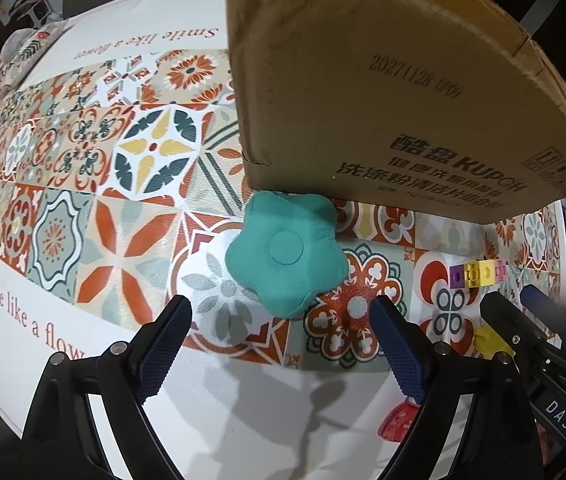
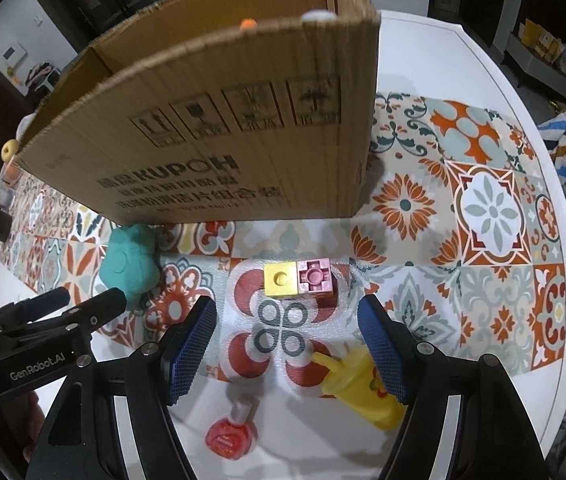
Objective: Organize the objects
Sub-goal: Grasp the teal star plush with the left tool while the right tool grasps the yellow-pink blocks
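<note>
Teal star cushion [image 1: 286,254] lies touching the foot of the cardboard box [image 1: 383,80], just ahead of the wide-open, empty left gripper [image 1: 283,344], and a careless closing could push it under the box wall instead of gripping it.
</note>
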{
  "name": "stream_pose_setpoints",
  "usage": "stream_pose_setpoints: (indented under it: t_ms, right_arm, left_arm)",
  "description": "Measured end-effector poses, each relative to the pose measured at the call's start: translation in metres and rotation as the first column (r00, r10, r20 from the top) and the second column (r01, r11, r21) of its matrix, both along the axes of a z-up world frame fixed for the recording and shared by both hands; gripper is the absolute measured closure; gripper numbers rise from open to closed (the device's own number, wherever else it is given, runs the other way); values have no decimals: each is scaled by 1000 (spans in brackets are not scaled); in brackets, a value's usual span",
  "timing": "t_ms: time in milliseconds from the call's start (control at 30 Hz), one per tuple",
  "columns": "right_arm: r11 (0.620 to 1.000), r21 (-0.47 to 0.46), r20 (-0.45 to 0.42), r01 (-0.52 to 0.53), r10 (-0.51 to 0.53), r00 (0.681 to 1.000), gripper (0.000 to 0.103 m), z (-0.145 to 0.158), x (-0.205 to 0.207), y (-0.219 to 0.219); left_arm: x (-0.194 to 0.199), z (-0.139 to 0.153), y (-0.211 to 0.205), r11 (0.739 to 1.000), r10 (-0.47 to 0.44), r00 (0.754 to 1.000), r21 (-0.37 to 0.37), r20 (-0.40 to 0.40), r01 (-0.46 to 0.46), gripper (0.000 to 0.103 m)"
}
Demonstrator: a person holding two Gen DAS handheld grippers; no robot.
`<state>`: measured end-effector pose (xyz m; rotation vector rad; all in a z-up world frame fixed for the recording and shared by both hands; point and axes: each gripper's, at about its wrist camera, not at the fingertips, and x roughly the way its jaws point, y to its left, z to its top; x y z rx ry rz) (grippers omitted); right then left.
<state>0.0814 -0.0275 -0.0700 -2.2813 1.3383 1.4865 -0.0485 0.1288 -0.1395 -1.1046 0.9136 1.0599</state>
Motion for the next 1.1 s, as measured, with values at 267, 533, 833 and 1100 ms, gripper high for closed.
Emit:
stream_pose_setpoints:
  t_ms: [267, 533, 833, 1100]
  right_arm:
    - [994, 24, 90, 110, -112, 990, 30, -10, -2, -7]
    - [977, 55, 177, 204, -210, 961, 30, -25, -3, -11]
    - [952, 81, 257, 296, -307, 916, 32, -36, -6, -14]
    - [905, 105, 350, 413, -422, 836, 60, -44, -7, -14]
  left_arm:
    - [4, -15, 13, 1000, 2, 1000, -24, 1, -2, 12]
    - [10, -32, 23, 999, -7, 1000, -52, -7, 7, 12]
    - [18, -38, 30, 998, -14, 1000, -60, -3, 14, 21]
    - [21, -36, 29, 999, -15, 1000, -51, -8, 15, 26]
